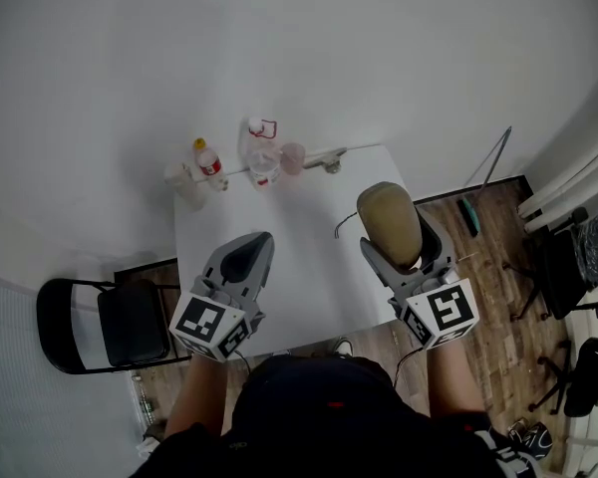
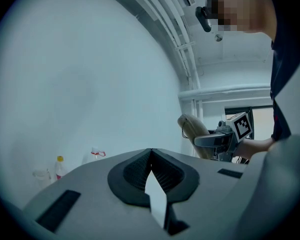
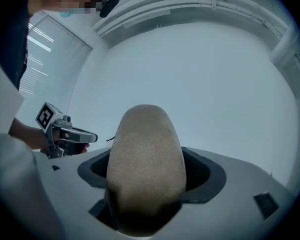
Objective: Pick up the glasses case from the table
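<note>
Tan, finely pebbled covering on the glasses case (image 3: 146, 169), matte, like suede or grained leatherette. It was an elongated capsule with a domed end and no hard edges. A thin dark cord (image 1: 344, 225) curved out from its left side.

Progress: the pick-up looked essentially done. The right gripper (image 1: 399, 250) was clamped on the lower half of the case, with a dark ribbed pad pressed to each flank. The rounded top stood out beyond the jaws, at centre right of the head view. In the left gripper view the case showed at right of centre against wall rather than tabletop, so I judged it clear of the table (image 1: 299, 237). Nothing more of the task appeared to be left beyond keeping hold.

The left gripper (image 1: 251, 252) was at lower centre-left of the head view. Its jaws were pressed together at the tips with nothing between them, and only a pale sliver showed behind the ribbed pads.

Table: smooth white top, rectangular, mostly bare. Along its far edge, at upper centre of the head view:
- a small bottle (image 1: 207, 160) with a yellow cap
- a clear jug (image 1: 262, 155) with red trim
- a translucent cup (image 1: 292, 157)

Both gripper shells were grey moulded plastic.
</note>
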Tool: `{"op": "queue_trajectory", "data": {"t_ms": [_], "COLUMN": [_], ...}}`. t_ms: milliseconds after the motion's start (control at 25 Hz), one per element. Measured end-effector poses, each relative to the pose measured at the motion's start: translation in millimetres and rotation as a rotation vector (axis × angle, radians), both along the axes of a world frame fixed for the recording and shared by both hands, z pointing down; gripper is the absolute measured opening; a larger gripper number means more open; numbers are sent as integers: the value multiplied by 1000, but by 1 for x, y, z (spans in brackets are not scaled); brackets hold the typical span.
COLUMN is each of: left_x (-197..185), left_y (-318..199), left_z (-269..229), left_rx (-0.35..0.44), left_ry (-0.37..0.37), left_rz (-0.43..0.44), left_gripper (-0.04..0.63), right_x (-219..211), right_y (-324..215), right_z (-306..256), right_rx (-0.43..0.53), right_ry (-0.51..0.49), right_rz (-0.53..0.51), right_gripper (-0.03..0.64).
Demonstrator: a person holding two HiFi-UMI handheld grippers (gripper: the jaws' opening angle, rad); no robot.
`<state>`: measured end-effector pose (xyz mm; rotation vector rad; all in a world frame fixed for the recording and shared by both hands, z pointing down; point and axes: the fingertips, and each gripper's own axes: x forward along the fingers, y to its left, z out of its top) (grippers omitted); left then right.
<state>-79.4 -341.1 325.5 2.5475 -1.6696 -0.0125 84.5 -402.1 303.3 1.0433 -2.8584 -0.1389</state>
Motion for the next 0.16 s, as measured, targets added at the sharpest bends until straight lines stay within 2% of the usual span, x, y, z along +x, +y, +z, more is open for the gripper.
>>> {"op": "queue_trajectory", "data": {"t_ms": [160], "left_x": [-3], "left_y": [0], "left_z": [1], "left_rx": [0], "left_ry": [-2], "left_rz": [-1], "left_gripper": [20], "right_x": [3], "right_y": [-1], "right_z": [3], "right_rx": [4], "right_ry": [-4], "right_rz": [7], "right_gripper": [394]}}
